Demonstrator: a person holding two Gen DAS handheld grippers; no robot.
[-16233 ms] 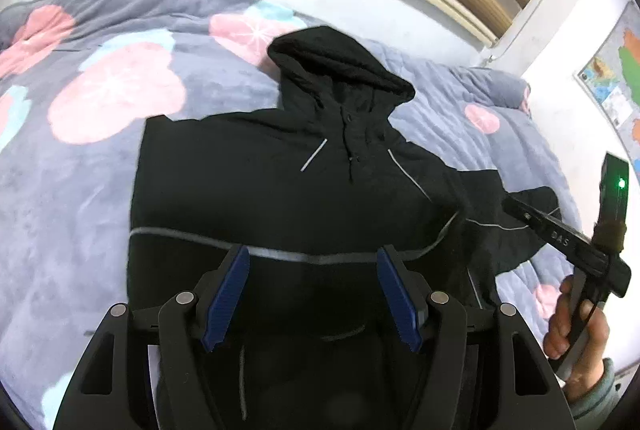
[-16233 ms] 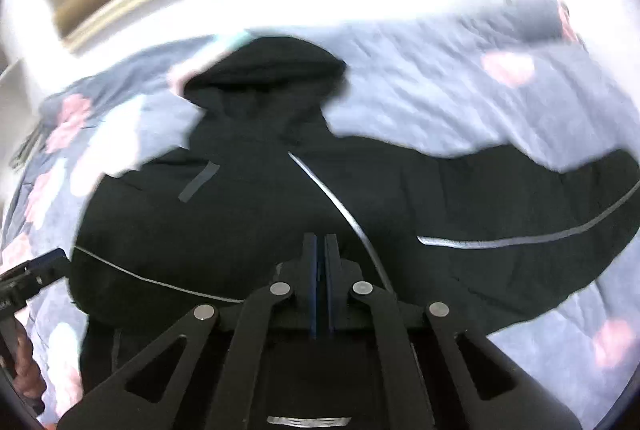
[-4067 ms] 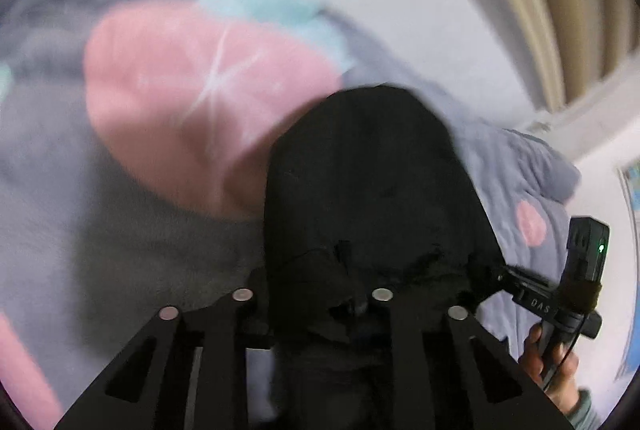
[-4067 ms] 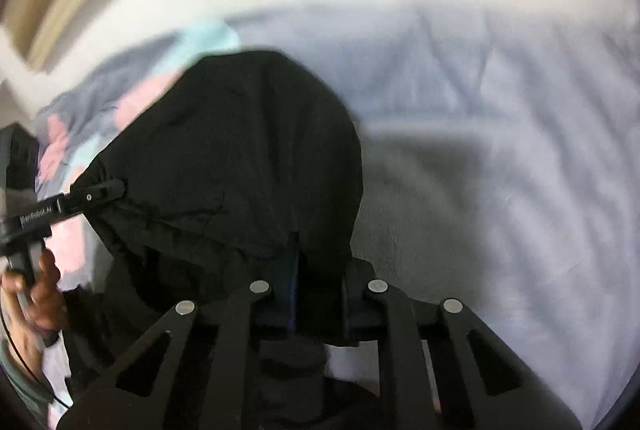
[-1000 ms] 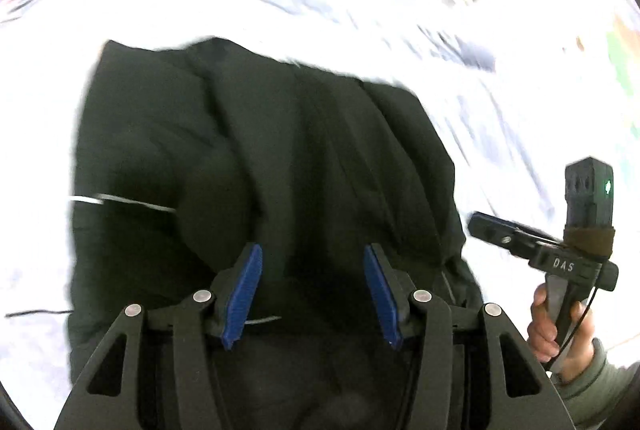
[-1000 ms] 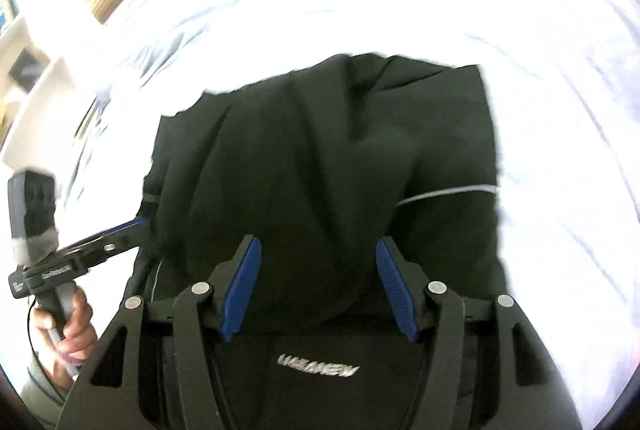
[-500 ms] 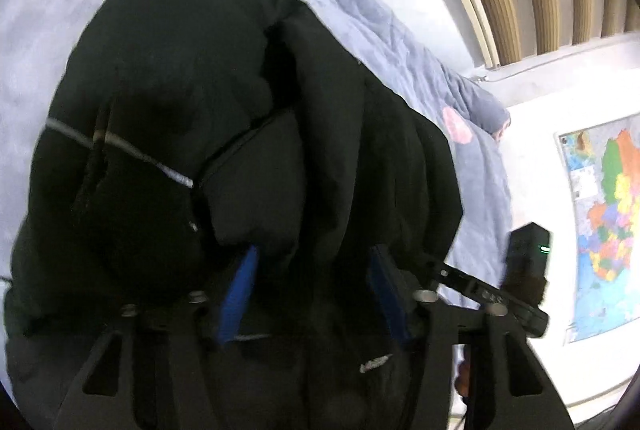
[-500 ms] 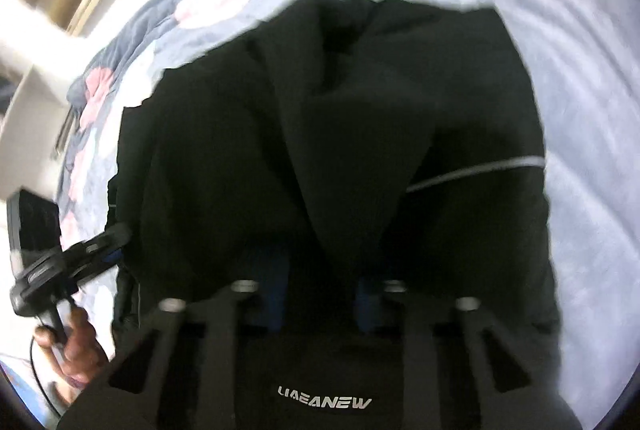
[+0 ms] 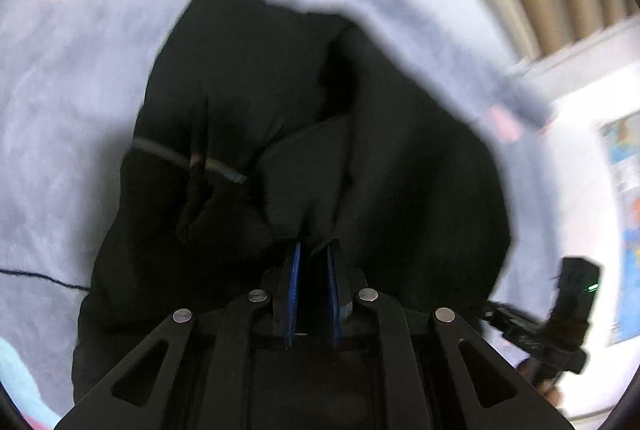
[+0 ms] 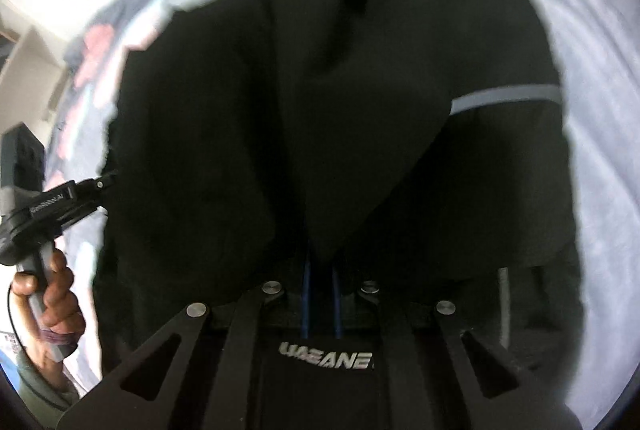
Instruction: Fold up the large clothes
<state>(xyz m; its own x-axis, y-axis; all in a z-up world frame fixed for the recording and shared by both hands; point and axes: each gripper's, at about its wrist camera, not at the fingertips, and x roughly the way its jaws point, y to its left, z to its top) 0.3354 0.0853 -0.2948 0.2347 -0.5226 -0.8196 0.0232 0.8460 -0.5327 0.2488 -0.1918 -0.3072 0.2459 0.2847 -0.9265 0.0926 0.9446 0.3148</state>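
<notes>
The left gripper (image 9: 314,258) pinches a thick fold of the black hoodie (image 9: 320,134), its blue pads nearly together. The soft, rumpled hoodie, crossed by a thin grey stripe (image 10: 504,96), lies bunched on the fleecy grey bed (image 9: 60,102) with pink patches. The right gripper (image 10: 320,270) likewise clamps a hanging black fold.

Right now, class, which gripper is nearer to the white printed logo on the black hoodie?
Right. The right gripper clamps hoodie fabric right by the logo; the left gripper grips the hoodie's edge, well off to the side.
</notes>
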